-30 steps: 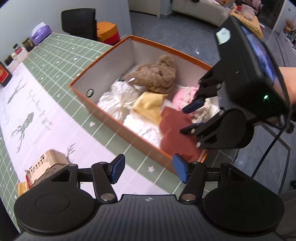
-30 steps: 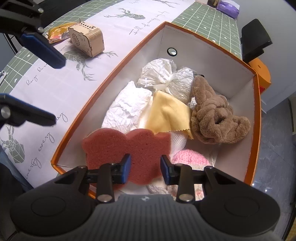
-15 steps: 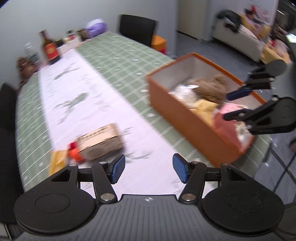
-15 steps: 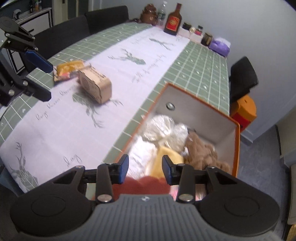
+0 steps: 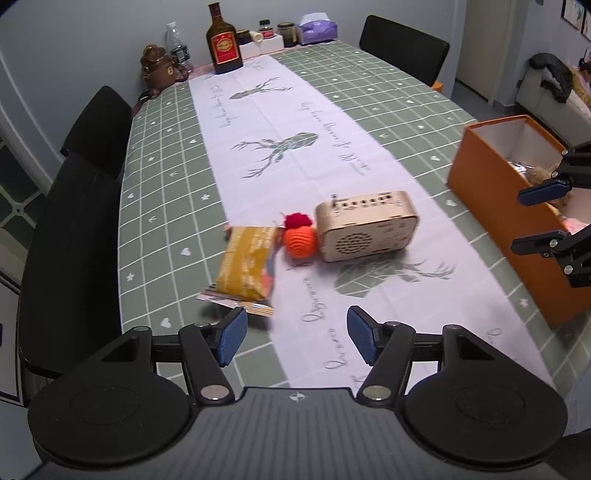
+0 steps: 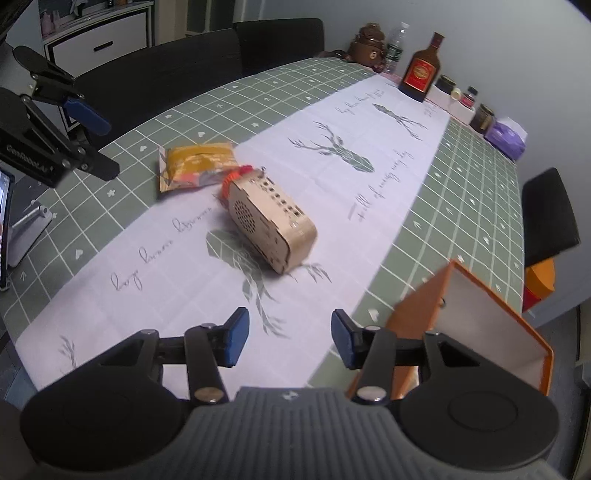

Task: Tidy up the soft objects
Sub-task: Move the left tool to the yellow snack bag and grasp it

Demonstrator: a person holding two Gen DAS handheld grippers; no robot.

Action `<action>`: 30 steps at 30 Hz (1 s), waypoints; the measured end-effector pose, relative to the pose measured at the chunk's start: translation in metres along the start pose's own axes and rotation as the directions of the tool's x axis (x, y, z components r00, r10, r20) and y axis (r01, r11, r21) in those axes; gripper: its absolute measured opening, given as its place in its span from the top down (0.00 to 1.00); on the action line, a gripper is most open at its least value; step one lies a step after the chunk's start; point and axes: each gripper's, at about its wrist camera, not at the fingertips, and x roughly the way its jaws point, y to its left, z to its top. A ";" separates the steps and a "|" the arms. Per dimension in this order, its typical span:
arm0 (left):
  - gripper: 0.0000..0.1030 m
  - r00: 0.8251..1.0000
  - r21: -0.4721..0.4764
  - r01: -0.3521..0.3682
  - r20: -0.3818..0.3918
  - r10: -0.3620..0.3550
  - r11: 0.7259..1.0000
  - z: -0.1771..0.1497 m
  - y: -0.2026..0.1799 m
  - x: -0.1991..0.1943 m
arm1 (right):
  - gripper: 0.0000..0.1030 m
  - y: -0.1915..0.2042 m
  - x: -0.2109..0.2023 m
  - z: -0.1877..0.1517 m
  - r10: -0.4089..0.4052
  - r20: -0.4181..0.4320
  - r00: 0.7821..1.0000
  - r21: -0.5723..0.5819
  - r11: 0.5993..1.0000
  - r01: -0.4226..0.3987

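Grippers both hang above the table with nothing between their blue pads. Left gripper (image 5: 293, 339): jaws released and opening wider, over the near edge of the white deer-print runner (image 5: 295, 122). Right gripper (image 6: 284, 339): jaws parted and opening, empty, just beside the near-left corner of the orange box (image 6: 417, 314).

Orange box (image 5: 495, 206) stands at the right edge of the table in the left wrist view; soft items lie inside, partly hidden by the right gripper's fingers (image 5: 543, 194), so they cannot be identified.

Orange knitted ball (image 5: 300, 240) with a red tuft lies on the runner, touching the left end of the wooden perforated box (image 5: 365, 230). In the right wrist view only a sliver of the ball (image 6: 231, 179) shows behind the wooden box (image 6: 271, 225). Yellow snack packet (image 5: 247, 267) lies just left of the ball, on the green checked tablecloth (image 5: 162, 206).

Far end of the table: liquor bottle (image 5: 223, 46), water bottle (image 5: 177, 50), brown jug (image 5: 157, 70), small jars (image 5: 288, 35) and purple tissue pack (image 5: 317, 27). Black chairs (image 5: 70, 236) line the left side.
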 end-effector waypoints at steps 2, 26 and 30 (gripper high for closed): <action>0.24 1.000 0.006 0.001 -0.004 -0.001 1.000 0.002 0.007 0.009 | 0.50 0.005 0.009 0.015 0.009 0.001 1.000 -0.013 1.000 -0.009; 0.14 0.986 0.215 0.048 -0.169 -0.012 0.975 0.033 0.037 0.143 | 0.36 0.037 0.125 0.132 0.121 0.008 0.993 -0.261 0.958 -0.115; 0.15 0.983 0.230 0.046 -0.184 -0.003 0.972 0.031 0.037 0.154 | 0.36 0.042 0.145 0.138 0.119 -0.021 0.993 -0.289 0.950 -0.119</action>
